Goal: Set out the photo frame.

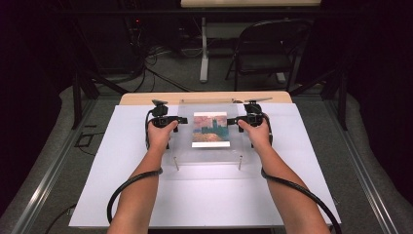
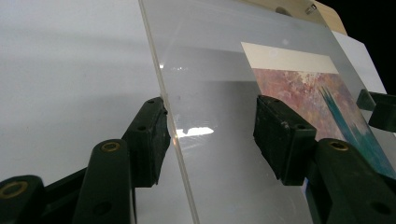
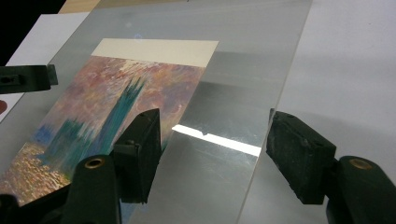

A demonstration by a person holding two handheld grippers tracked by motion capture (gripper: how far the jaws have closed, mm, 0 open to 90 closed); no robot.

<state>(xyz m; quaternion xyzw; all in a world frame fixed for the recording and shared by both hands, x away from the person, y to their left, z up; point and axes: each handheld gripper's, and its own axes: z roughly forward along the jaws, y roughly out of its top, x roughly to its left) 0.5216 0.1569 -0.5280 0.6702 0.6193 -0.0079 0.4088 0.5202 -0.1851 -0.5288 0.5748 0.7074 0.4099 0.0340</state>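
Observation:
A clear acrylic sheet lies on the white board, with a painted picture of blue towers and a pink sky at its middle. My left gripper is at the sheet's left edge and my right gripper at its right edge, each held in a hand. In the left gripper view the sheet edge runs between the jaws of my left gripper, which stand wide apart without pressing on it. In the right gripper view my right gripper likewise straddles the sheet edge, open, beside the picture.
The white board covers most of a wooden table. Two small metal pegs stand at the sheet's near corners. Cables trail from both grippers along the forearms. A folding chair stands on the floor beyond the table.

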